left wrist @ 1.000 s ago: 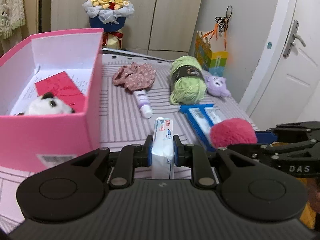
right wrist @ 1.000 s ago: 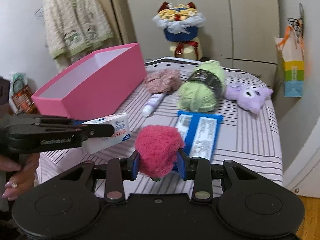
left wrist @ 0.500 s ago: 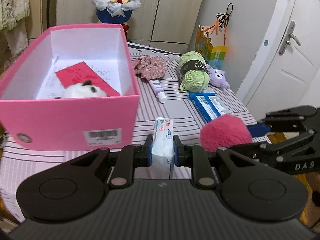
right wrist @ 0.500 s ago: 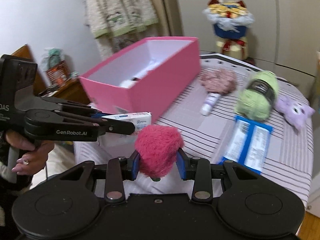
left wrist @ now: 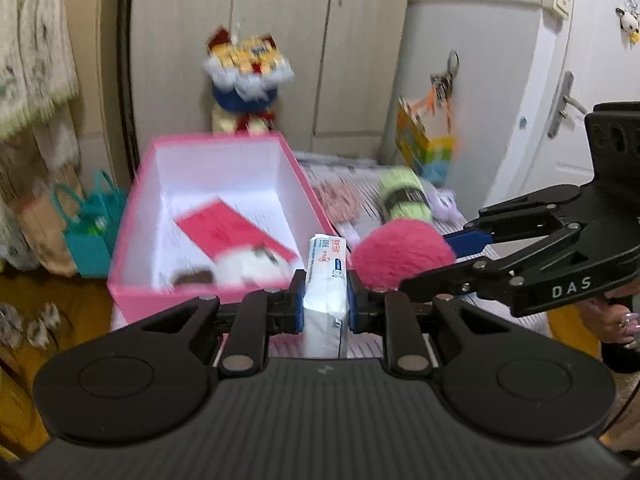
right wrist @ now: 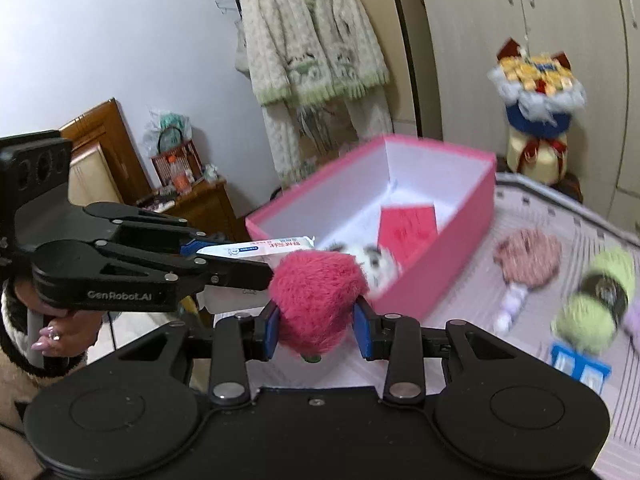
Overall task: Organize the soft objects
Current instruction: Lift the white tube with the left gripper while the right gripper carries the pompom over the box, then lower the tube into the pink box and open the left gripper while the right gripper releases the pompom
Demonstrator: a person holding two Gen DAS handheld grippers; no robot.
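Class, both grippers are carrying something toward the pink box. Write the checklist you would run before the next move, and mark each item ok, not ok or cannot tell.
1. Left gripper clamped on the tissue pack: ok.
2. Right gripper clamped on the pink fluffy ball: ok.
3. Pink box open at the top: ok.
4. Free floor space in the box beside the panda plush and red envelope: ok, the far end is bare.
5. Both items over the box opening: cannot tell, the views are blurred.
6. Grippers apart from each other: cannot tell, they are very close.
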